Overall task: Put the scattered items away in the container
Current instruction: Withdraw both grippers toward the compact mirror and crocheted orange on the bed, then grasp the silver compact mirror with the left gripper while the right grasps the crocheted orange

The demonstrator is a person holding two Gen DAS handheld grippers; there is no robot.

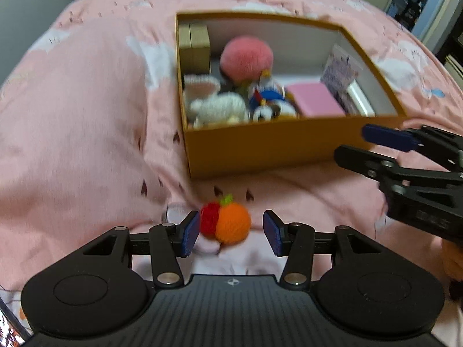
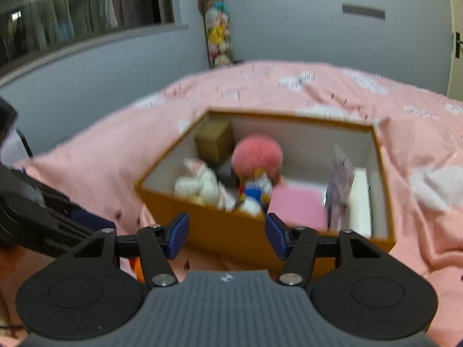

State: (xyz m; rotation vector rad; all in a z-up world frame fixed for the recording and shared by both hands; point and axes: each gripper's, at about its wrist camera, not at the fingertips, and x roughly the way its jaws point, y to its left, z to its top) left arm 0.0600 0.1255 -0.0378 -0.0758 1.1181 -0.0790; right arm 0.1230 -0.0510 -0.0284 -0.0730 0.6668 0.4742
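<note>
An orange cardboard box stands on the pink bedspread; it also shows in the right wrist view. Inside lie a pink pompom, white knitted toys, a duck figure, a pink flat case and a brown carton. A knitted red and orange fruit toy lies on the bed between the fingers of my open left gripper, untouched on the right side. My right gripper is open and empty, hovering before the box's near wall; it shows in the left wrist view.
The pink bedspread is rumpled with folds left of the box. A small clear round thing lies by the left finger. A grey wall, a window and a hanging column of plush toys stand beyond the bed.
</note>
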